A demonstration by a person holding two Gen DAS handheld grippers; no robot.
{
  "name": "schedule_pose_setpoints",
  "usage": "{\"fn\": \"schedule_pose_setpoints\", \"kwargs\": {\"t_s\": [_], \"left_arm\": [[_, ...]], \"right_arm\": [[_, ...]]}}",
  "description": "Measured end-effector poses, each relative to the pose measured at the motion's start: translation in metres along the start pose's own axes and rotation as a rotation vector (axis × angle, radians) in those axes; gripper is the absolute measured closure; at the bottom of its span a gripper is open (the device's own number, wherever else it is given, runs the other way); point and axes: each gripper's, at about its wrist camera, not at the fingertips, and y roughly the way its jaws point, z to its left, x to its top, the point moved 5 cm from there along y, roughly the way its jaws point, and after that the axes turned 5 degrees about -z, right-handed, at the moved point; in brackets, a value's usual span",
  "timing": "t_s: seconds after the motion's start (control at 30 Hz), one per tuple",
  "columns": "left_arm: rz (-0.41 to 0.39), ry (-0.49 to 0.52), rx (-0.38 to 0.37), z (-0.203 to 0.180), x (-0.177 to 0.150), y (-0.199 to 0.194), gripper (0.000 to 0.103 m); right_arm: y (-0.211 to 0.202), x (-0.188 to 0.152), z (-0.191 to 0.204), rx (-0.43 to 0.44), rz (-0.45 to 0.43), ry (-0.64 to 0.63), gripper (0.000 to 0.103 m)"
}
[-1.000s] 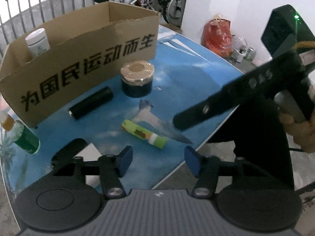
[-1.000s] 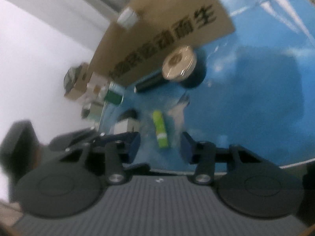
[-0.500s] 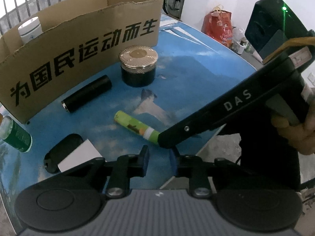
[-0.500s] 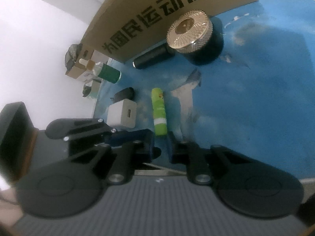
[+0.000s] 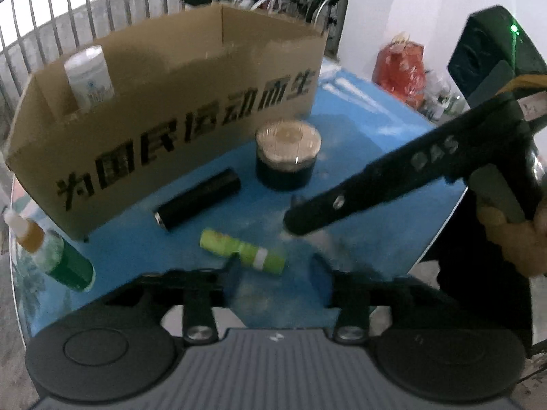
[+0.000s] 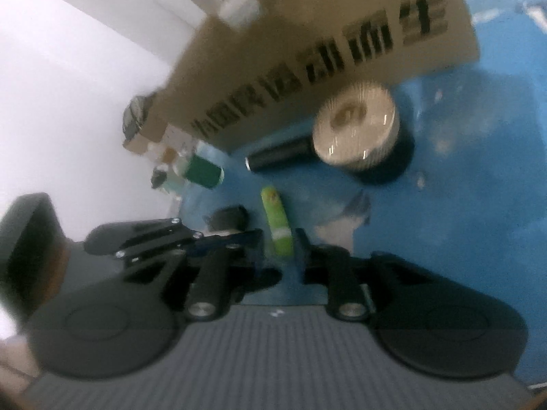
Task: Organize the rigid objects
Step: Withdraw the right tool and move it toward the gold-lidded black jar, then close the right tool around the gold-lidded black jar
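Observation:
A green tube [image 5: 243,250] lies on the blue table [image 5: 369,126], just ahead of my open left gripper [image 5: 277,273]; it also shows in the right wrist view [image 6: 277,225]. My right gripper [image 6: 278,249] is open with the tube's near end between its fingers, and it reaches in from the right in the left wrist view [image 5: 376,188]. A black tube [image 5: 198,203] and a black jar with a gold lid [image 5: 287,157] lie before a cardboard box [image 5: 164,112]. A white bottle [image 5: 89,77] stands in the box.
A green bottle [image 5: 68,266] and an orange dropper bottle [image 5: 25,232] sit at the table's left edge. A black object [image 6: 229,217] lies left of the green tube. A metal railing [image 5: 85,7] runs behind the box. The table's right edge [image 5: 448,218] curves near the right gripper.
The left gripper has opened from nearly shut and pulled back and up. The right gripper has opened slightly and moved over the green tube's near end. Both views are blurred by motion.

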Motion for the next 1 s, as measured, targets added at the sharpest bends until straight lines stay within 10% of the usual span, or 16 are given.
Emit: {"fn": "schedule_pose_setpoints", "kwargs": {"t_s": [0.37, 1.0], "left_arm": [[-0.072, 0.078, 0.055, -0.013, 0.043, 0.034, 0.038], [-0.052, 0.116, 0.076, -0.02, 0.057, 0.071, 0.04]], "right_arm": [[-0.046, 0.05, -0.022, -0.15, -0.196, -0.082, 0.046], [0.003, 0.051, -0.039, -0.133, -0.133, -0.067, 0.048]]}}
